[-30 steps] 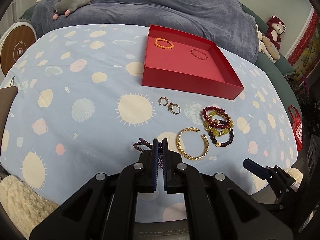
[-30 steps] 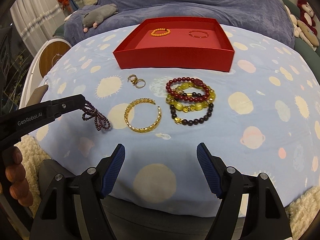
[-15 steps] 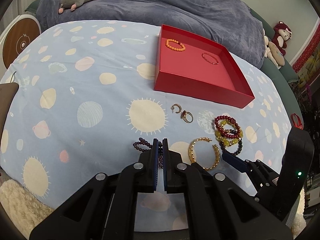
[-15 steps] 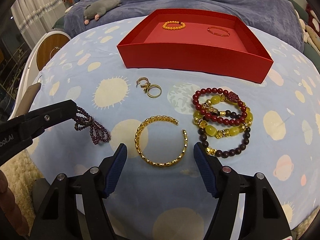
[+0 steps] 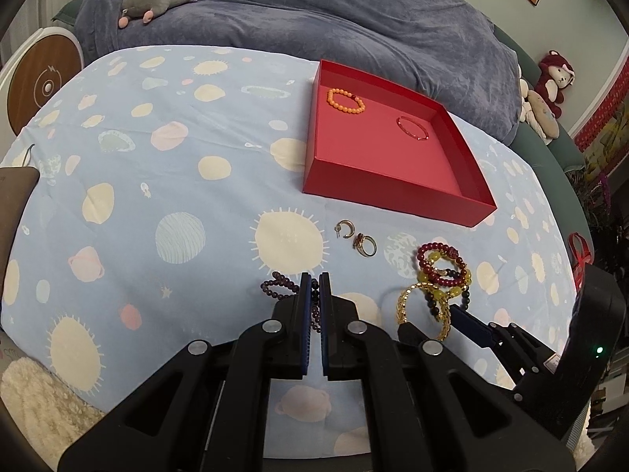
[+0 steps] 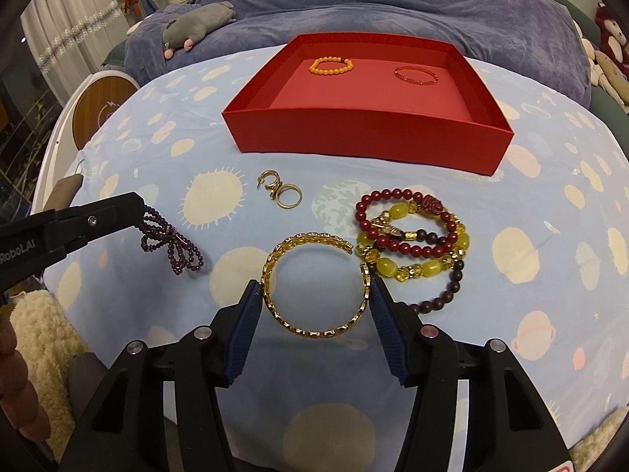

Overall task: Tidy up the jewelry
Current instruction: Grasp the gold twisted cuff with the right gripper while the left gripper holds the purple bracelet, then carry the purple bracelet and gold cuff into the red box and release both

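My left gripper (image 5: 313,277) is shut on a dark purple bead bracelet (image 5: 280,288), which hangs looped from its tips in the right wrist view (image 6: 173,244). My right gripper (image 6: 316,290) is open, its fingers on either side of a gold cuff bangle (image 6: 314,279) lying on the cloth. A red tray (image 6: 365,133) at the back holds an orange bead bracelet (image 6: 331,66) and a thin red bracelet (image 6: 416,76). A pile of red and yellow bead bracelets (image 6: 409,232) lies right of the bangle.
A gold earring (image 6: 269,181) and a gold ring (image 6: 289,196) lie on the planet-print cloth (image 6: 550,236) before the tray. A blue blanket with a grey plush toy (image 6: 198,25) lies behind. Fluffy white fabric (image 5: 35,405) sits at the near left edge.
My right gripper has moved forward and down until its open fingers flank the gold bangle. My left gripper stays shut on the purple bracelet, slightly shifted.
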### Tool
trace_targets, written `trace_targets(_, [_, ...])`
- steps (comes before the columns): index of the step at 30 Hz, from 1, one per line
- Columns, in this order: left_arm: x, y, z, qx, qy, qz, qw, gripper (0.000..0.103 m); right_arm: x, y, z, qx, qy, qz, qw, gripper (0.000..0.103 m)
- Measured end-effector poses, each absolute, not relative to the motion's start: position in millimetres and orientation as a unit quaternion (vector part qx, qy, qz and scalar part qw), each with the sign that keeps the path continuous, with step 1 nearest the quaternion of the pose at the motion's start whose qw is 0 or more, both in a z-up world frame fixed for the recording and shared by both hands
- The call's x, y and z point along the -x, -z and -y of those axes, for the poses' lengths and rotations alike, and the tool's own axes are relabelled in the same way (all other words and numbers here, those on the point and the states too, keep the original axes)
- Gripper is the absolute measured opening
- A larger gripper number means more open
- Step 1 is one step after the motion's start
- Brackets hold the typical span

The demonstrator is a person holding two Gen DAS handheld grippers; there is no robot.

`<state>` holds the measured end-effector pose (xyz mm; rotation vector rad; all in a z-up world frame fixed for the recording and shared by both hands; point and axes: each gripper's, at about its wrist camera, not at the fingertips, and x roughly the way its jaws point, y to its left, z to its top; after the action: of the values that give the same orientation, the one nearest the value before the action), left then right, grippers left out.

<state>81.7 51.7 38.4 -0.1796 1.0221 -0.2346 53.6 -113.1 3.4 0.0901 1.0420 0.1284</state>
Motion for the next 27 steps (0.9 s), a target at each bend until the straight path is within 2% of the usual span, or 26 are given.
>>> trace_targets(7, [-98, -65, -38, 0.071, 0.129, -0.469, 0.871, 0.004, -61, -43, 148, -0.055, -0.043, -0.469, 0.88, 0.054])
trace_targets(16, [-168, -91, 0, 0.071, 0.163, -0.458, 0.871, 0.004, -131, -77, 185, -0.05, -0.029, -0.436, 0.898, 0.054])
trace_targets(21, [-206, -93, 21, 0.059, 0.169, -0.47, 0.864, 0.004, -171, -77, 192, -0.04, -0.028, -0.437, 0.898, 0.054])
trace_targets(27, [-246, -75, 38, 0.041, 0.163, -0.486, 0.858, 0.004, -207, -51, 192, -0.029, -0.028, -0.456, 0.889, 0.054])
